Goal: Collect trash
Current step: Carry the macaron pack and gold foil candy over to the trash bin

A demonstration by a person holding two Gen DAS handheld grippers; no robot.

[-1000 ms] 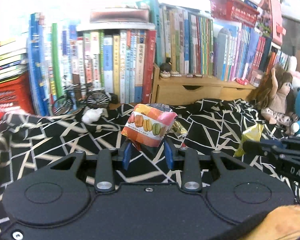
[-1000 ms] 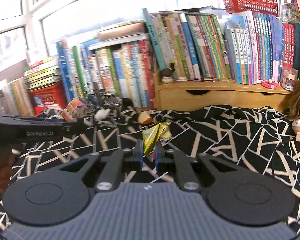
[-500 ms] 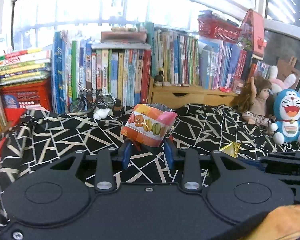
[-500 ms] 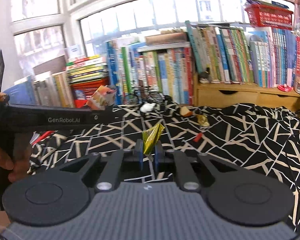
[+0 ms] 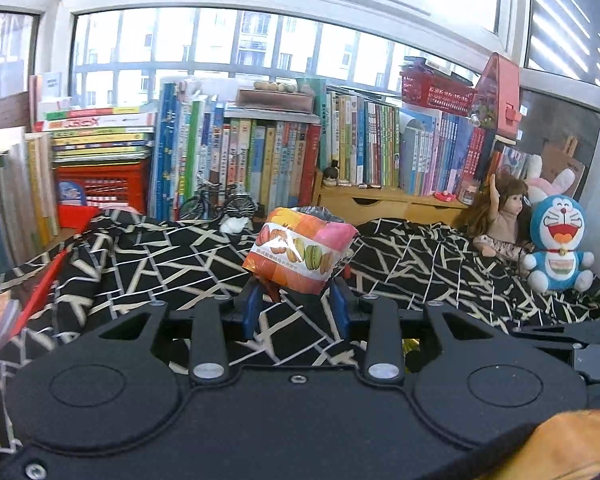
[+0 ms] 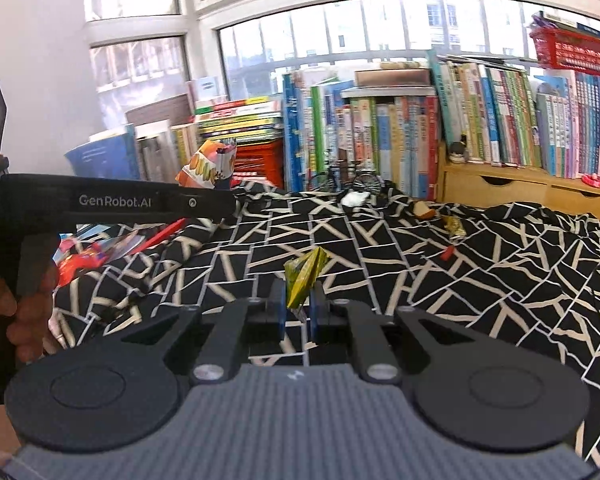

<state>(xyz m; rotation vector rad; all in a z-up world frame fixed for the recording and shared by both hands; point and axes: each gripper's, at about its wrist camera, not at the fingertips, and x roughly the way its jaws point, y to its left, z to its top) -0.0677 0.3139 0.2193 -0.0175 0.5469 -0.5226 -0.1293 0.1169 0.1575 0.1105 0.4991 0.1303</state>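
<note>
**Both grippers carrying wrappers above the bed**

The left gripper (image 5: 298, 304) is clamping a macaron snack packet (image 5: 300, 254) between partly closed jaws, the packet sticking up beyond the fingertips. The right gripper (image 6: 299, 306) is pinching a crumpled yellow-green wrapper (image 6: 305, 276) with jaws nearly closed. Both are hanging above the black patterned bedspread (image 6: 480, 280), clear of it.
</note>
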